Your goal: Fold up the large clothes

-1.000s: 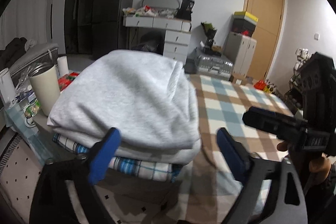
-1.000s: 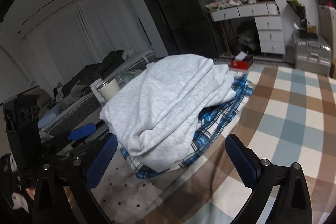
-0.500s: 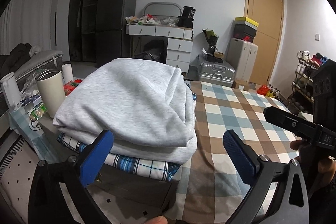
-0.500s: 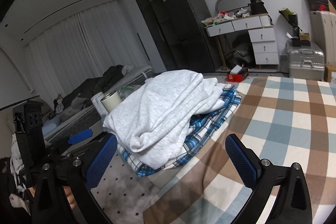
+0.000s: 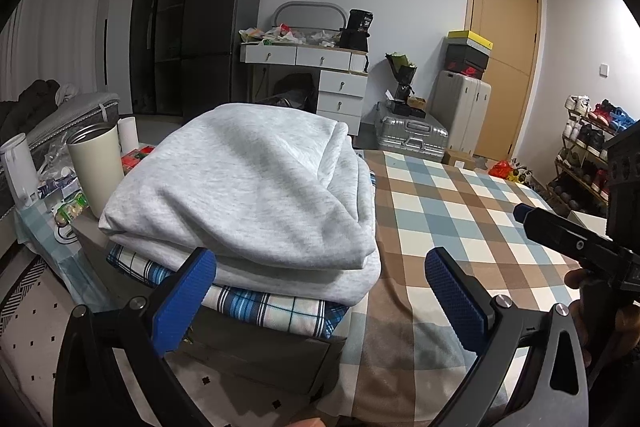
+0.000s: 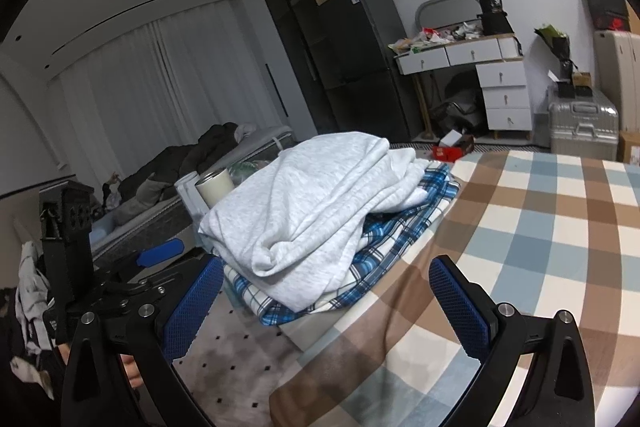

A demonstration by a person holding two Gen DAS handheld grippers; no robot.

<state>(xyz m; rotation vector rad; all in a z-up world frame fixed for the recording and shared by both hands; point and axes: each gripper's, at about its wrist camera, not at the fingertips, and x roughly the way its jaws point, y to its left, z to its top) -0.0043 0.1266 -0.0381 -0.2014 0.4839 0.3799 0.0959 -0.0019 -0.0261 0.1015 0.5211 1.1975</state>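
Both tongs stand wide open and hold nothing. In the left wrist view the left tongs point(image 5: 320, 287) fill the bottom of the frame, blue pads spread apart, and the folded grey sweatshirt point(image 5: 248, 187) lies straight ahead, above and between them, just clear of the pads. In the right wrist view the right tongs point(image 6: 320, 303) gape the same way, but here the grey garment sits up and left of centre, so it lies ahead and toward the left pad, not squarely between the two.

That garment rests on a folded blue plaid cloth point(image 5: 260, 303), the two forming one stack at the edge of a bed covered with a checked brown and blue spread point(image 5: 460, 211), which runs away to the right of both frames. Seen from the left tongs, the stack's long axis runs away from the camera toward the upper middle of the frame. The left tongs look nearer to it and better lined up; I judge they would reach the near edge first, the right tongs having to swing left.

Only the left view shows the near folded edge and the cream tumbler point(image 5: 96, 171) close beside the stack at mid left; a careless reach could knock it. Only the right view shows the loose, rumpled side folds and the plaid layer spreading out from beneath. The folding looks largely done.
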